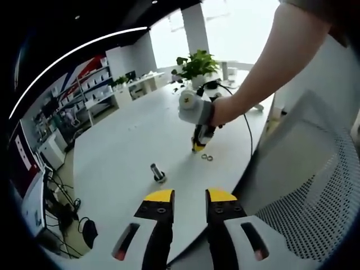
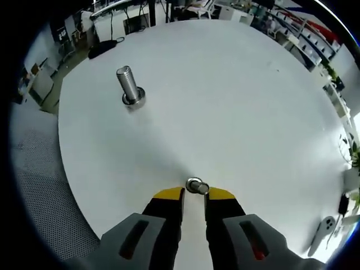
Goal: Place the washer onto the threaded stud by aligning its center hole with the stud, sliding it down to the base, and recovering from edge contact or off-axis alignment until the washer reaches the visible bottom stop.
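A big white table [image 1: 129, 140] sits in an open office and serves as the landmark here. At its far end in the left gripper view stands a potted plant [image 1: 197, 66], with bright windows [image 1: 236, 28] and a white pillar [image 1: 194, 28] behind it. Left of the table run white desks [image 1: 140, 84] and shelves [image 1: 93, 84], under a dark ceiling crossed by a curved light strip [image 1: 73, 53]. A mesh chair [image 1: 315, 191] stands against the table's right edge. Cables [image 1: 64, 211] lie on the floor below its near left side.
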A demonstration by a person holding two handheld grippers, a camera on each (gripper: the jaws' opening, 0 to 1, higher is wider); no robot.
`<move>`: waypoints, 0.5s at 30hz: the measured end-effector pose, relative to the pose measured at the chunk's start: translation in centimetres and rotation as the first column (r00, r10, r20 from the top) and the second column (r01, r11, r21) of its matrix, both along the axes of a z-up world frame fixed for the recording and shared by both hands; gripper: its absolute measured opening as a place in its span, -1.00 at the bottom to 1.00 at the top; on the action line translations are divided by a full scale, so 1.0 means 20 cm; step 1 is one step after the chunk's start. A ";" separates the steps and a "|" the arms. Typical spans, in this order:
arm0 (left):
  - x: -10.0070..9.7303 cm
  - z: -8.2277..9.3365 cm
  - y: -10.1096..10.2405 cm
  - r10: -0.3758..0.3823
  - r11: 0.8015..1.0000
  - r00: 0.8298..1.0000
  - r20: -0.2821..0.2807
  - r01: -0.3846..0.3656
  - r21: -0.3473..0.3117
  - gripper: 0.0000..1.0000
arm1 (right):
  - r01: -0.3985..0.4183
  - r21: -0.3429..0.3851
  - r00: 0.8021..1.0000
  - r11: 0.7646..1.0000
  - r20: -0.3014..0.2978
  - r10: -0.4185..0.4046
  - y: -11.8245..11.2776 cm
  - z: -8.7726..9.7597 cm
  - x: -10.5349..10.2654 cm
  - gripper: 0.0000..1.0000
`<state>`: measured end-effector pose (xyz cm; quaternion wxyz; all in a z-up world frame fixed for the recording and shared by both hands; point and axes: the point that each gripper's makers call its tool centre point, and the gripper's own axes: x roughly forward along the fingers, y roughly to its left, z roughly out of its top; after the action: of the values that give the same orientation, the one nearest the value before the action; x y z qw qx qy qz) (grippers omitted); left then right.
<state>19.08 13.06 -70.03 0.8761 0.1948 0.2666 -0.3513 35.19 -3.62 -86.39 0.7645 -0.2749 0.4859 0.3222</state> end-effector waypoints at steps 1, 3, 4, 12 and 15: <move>0.00 0.00 0.00 0.001 1.000 1.000 -0.001 -0.001 0.000 -0.61 | 0.007 0.002 1.000 1.000 -0.005 -0.007 -0.01 0.00 -0.01 -0.68; 0.00 0.00 0.00 0.002 1.000 1.000 -0.002 -0.002 0.003 -0.61 | 0.013 0.008 1.000 1.000 -0.014 -0.013 -0.03 0.01 -0.03 -0.68; 0.00 0.00 0.00 0.002 1.000 1.000 -0.001 -0.002 0.003 -0.61 | 0.014 0.008 1.000 1.000 -0.016 -0.014 -0.03 0.01 -0.04 -0.68; 0.01 0.00 0.01 0.010 1.000 1.000 0.005 -0.010 0.012 -0.61 | 0.012 0.041 0.999 0.999 -0.031 -0.011 -0.02 0.01 -0.16 -0.68; 0.01 0.00 0.01 0.012 1.000 1.000 0.008 -0.012 0.013 -0.61 | 0.007 0.059 0.999 0.998 -0.045 -0.005 0.00 0.01 -0.21 -0.68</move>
<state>19.24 13.31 -70.03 0.8780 0.2002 0.2666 -0.3434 31.04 -3.59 -86.25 0.7622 -0.2433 0.4941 0.3403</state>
